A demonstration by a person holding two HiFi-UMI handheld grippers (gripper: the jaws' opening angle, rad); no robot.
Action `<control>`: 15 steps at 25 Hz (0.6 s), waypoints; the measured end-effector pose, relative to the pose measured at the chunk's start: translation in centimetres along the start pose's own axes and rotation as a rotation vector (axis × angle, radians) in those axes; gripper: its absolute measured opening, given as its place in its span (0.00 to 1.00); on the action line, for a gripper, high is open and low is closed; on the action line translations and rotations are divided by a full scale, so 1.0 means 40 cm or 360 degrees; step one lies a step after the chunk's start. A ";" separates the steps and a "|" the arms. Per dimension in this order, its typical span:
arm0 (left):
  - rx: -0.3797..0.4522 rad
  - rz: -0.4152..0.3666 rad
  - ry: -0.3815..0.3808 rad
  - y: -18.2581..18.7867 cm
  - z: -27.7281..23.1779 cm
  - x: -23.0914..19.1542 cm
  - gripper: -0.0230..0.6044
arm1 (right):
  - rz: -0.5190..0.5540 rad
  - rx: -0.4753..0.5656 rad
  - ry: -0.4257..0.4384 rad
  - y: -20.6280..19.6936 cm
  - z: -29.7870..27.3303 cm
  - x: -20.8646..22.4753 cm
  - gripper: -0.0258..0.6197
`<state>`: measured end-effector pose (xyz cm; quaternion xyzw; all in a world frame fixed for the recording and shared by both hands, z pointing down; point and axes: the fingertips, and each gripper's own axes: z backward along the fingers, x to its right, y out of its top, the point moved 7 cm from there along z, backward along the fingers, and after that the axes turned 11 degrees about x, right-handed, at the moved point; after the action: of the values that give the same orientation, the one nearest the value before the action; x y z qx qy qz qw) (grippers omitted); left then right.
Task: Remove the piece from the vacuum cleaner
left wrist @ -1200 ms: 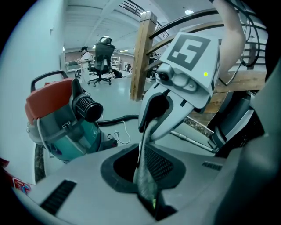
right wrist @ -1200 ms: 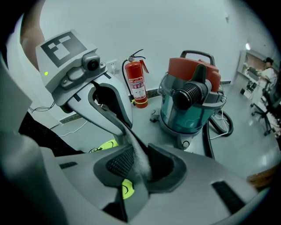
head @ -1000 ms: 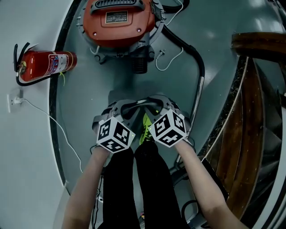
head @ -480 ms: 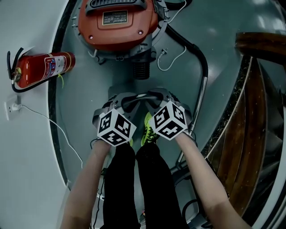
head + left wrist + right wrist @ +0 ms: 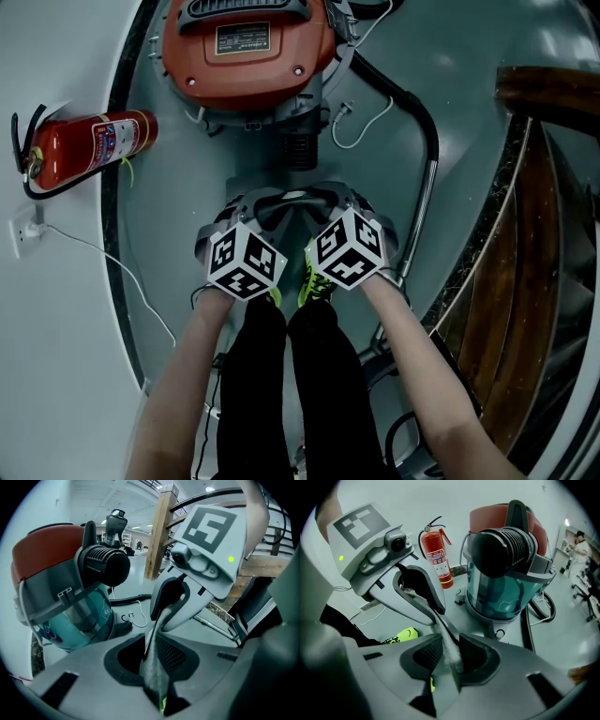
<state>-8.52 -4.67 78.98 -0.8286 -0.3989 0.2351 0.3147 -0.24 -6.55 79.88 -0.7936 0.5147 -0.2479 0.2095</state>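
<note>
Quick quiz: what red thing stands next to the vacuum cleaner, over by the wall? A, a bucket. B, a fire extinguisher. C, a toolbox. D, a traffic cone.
B: a red fire extinguisher with a black hose stands upright beside the vacuum cleaner, plainest in the right gripper view.

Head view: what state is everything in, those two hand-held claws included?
left gripper: closed on the grey piece, jaws have just been opening
right gripper: closed on the grey piece's other end
vacuum cleaner: upright, red top on
fire extinguisher: standing upright
white plug: plugged in
</note>
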 end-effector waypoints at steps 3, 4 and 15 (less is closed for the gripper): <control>0.0006 0.0032 0.0004 -0.006 0.006 -0.005 0.16 | -0.0003 -0.0008 0.0010 0.006 -0.005 -0.005 0.21; 0.0008 0.0042 0.0007 -0.006 0.008 -0.006 0.17 | -0.0006 -0.0010 0.0014 0.008 -0.006 -0.008 0.21; -0.0016 -0.0008 -0.0059 -0.012 0.015 0.018 0.29 | -0.0061 -0.0064 0.0067 0.004 -0.005 -0.038 0.24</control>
<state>-8.74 -3.64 78.82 -0.8247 -0.4080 0.2476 0.3036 -0.98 -5.24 79.67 -0.8019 0.5086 -0.2583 0.1778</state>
